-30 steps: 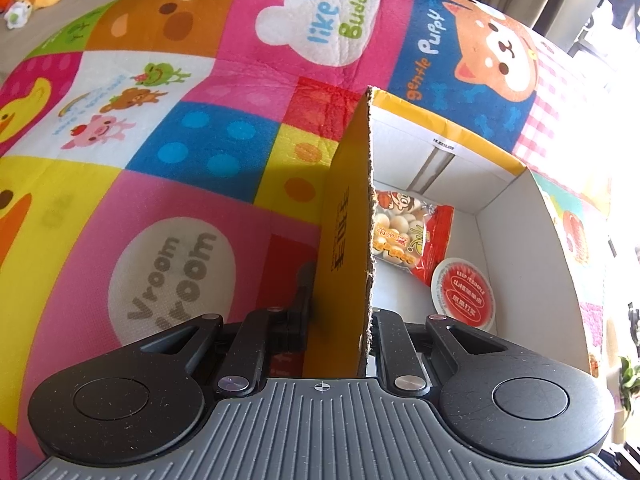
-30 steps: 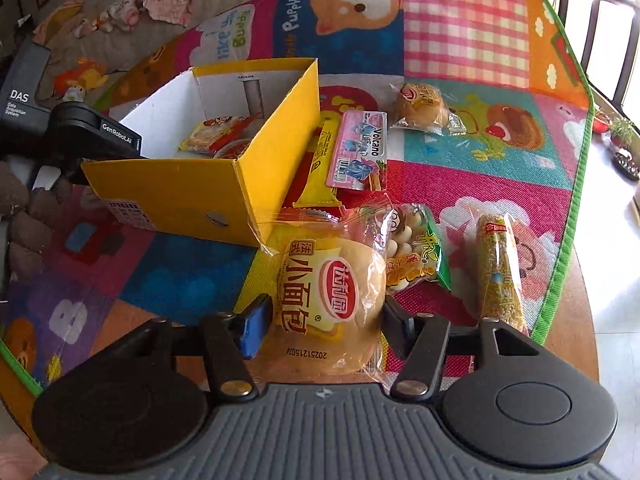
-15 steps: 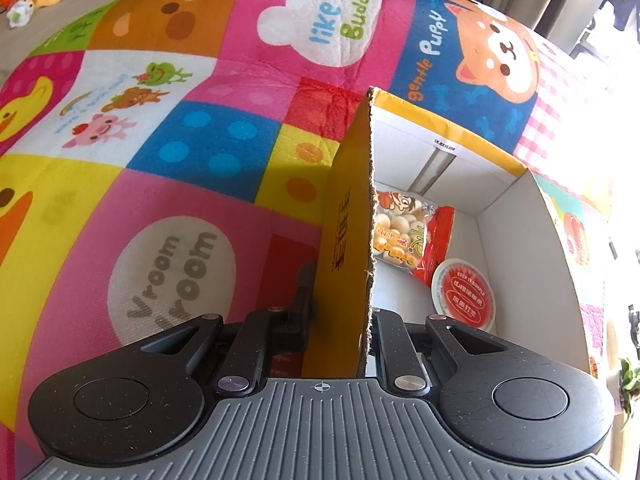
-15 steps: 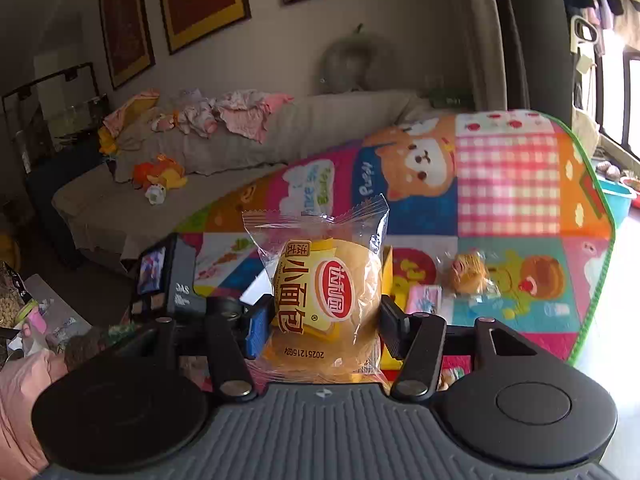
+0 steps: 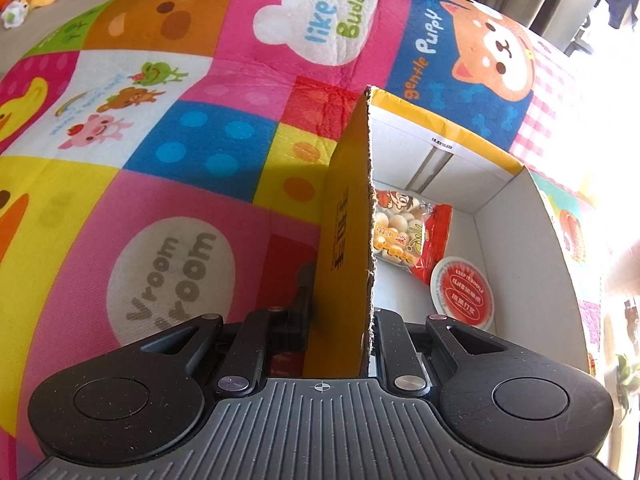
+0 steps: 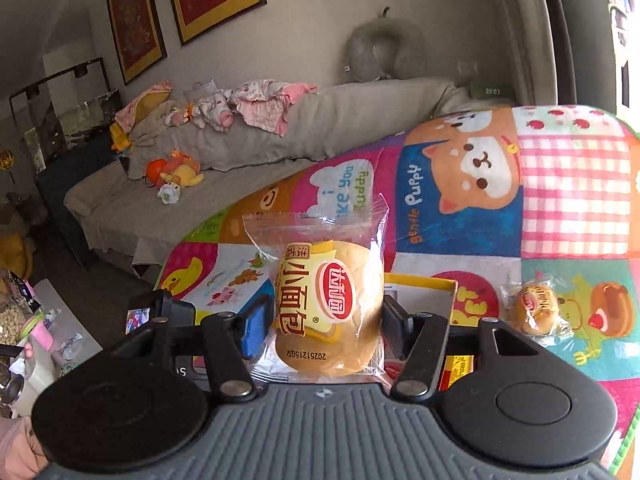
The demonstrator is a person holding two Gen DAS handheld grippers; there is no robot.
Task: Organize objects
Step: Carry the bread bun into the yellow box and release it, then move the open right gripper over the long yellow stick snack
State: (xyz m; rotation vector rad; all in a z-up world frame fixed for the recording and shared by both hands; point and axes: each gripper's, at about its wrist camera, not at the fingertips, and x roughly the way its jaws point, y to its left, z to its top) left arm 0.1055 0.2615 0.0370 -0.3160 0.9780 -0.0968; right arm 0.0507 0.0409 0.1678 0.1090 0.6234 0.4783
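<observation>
My left gripper point(image 5: 340, 320) is shut on the near wall of a yellow cardboard box point(image 5: 346, 240) that stands on the colourful play mat. Inside the box lie a red snack bag point(image 5: 404, 232) and a round red-labelled packet point(image 5: 464, 296). My right gripper point(image 6: 320, 320) is shut on a wrapped bread bun point(image 6: 324, 300) and holds it in the air above the mat. The box's yellow rim point(image 6: 420, 282) shows just behind the bun in the right wrist view.
A small wrapped cake point(image 6: 536, 304) lies on the mat point(image 6: 460, 216) at the right. The left gripper's body point(image 6: 160, 312) shows at the left. A grey sofa point(image 6: 240, 152) with toys and clothes stands behind the mat.
My right gripper has lifted the bun off the mat and tilted up toward the sofa, then eased slightly lower. The left gripper and the box have not moved.
</observation>
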